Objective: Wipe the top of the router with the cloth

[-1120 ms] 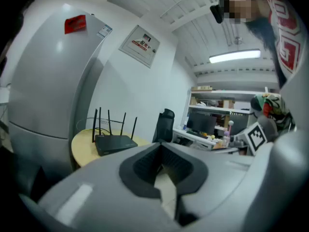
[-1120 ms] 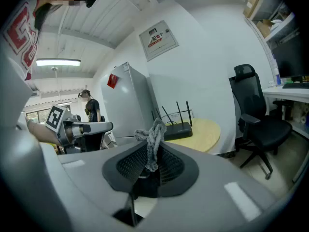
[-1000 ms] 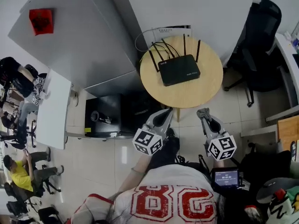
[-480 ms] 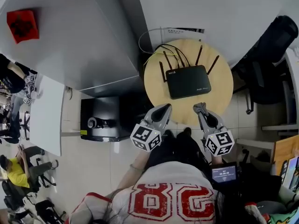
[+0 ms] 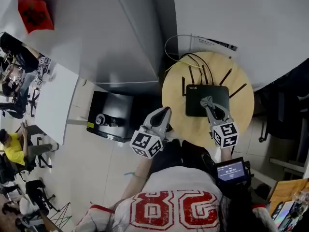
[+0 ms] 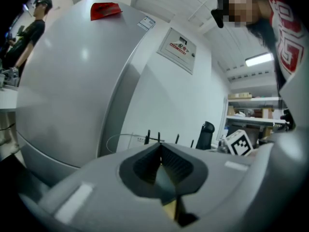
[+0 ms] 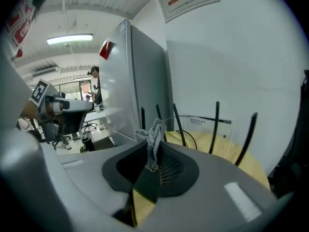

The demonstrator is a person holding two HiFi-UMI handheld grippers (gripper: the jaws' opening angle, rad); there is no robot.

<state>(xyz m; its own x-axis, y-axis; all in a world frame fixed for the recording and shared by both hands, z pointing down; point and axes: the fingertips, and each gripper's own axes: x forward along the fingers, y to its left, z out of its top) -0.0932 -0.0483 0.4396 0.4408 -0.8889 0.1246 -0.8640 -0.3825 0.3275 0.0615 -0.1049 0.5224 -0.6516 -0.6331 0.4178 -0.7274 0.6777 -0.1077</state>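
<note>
A black router [image 5: 206,100] with several upright antennas lies on the round wooden table [image 5: 244,115]. My right gripper [image 5: 208,102] hovers over the router's top, shut on a small grey cloth [image 5: 207,101]. In the right gripper view the cloth [image 7: 153,135] is pinched between the jaws, with antennas [image 7: 216,127] standing behind it. My left gripper [image 5: 164,112] is shut and holds nothing, hanging off the table's left edge. In the left gripper view the jaws meet at the tip [image 6: 160,146], and the antennas [image 6: 158,137] show far off.
A tall grey cabinet [image 5: 87,37] stands left of the table, a black box [image 5: 111,122] at its foot on the floor. A white wall lies behind the table, with cables [image 5: 186,57] running from the router. A dark office chair [image 5: 289,110] is at the right. People sit at far left [image 5: 12,149].
The right gripper with the cloth has moved forward from the table's near edge to above the router. The head view has shifted, so the table now sits further right.
</note>
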